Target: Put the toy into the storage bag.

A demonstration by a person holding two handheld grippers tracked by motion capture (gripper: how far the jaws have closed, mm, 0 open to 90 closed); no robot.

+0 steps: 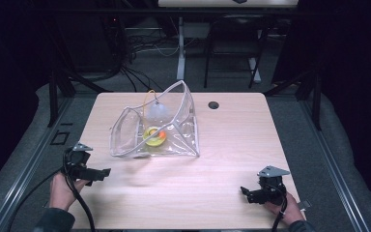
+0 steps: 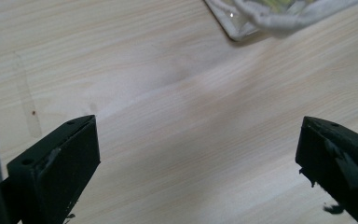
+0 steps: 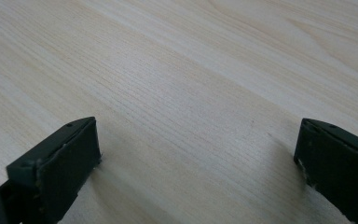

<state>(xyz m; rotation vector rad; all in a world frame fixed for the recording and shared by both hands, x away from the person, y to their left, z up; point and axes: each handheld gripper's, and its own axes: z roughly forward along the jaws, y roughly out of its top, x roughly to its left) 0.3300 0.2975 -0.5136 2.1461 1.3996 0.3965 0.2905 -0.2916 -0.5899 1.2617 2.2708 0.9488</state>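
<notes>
Wooden surface (image 1: 232, 145) carries a clear pouch (image 1: 154, 128) at centre-back, yellow roll (image 1: 153, 136) inside. Left tongs (image 1: 89, 171) and right tongs (image 1: 251, 193) gape wide, holding nothing, well apart from it. Risk: the slick, floppy plastic may slip from a pinch or collapse.

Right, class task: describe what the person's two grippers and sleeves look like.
Both the left gripper and the right gripper are black, blocky tools with flat, scuffed fingers. Each carries a grey three-cornered plate on top and trails a black cable. The person wears dark sleeves.
</notes>
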